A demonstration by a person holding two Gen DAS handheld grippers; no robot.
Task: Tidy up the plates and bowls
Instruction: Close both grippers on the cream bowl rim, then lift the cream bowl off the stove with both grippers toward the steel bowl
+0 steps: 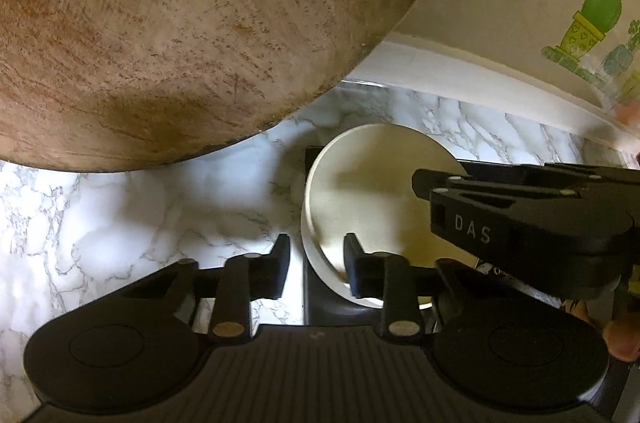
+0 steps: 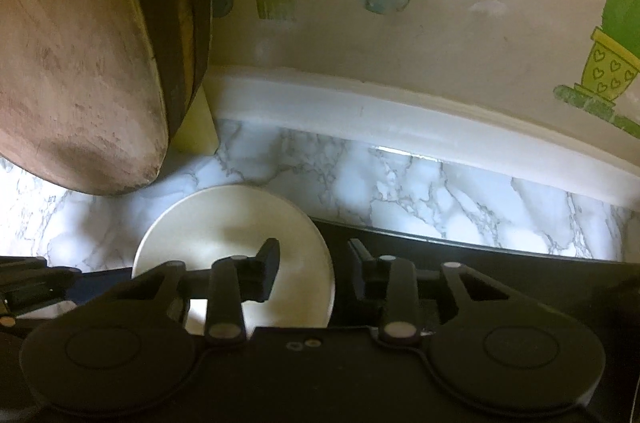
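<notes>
Two grippers straddle one cream plate (image 1: 372, 199), which stands nearly on edge in a black rack (image 1: 320, 307) on the marble counter (image 1: 120, 215).

Left: the left gripper (image 1: 316, 265) is spread, one finger on the counter side of the rim and the other over the plate's face; neither pad clearly presses the rim, so whether it touches cannot be told. A large wooden board (image 1: 180, 23) leans over the counter just behind and to the left, close to the plate's upper edge.

Right: the right gripper (image 2: 314, 273) is likewise spread, its left finger (image 2: 266, 275) lying over the plate (image 2: 224, 223) face and its right finger beyond the rim, over the rack (image 2: 500, 263). It grips nothing. In the left view its body crosses the plate from the right.

Risks, as judged: a glazed, upright plate may slip or tip if pinched off-centre; two tools crowding one rim may knock each other; lifting up and back may strike the board (image 2: 80, 63) and the yellow block (image 2: 196, 127) leaning behind it.

Surroundings: a wall (image 2: 440, 43) with cactus and mitten decals, and a white ledge (image 2: 360, 111), close off the rear, so the clear way out seems to be toward the cameras.
</notes>
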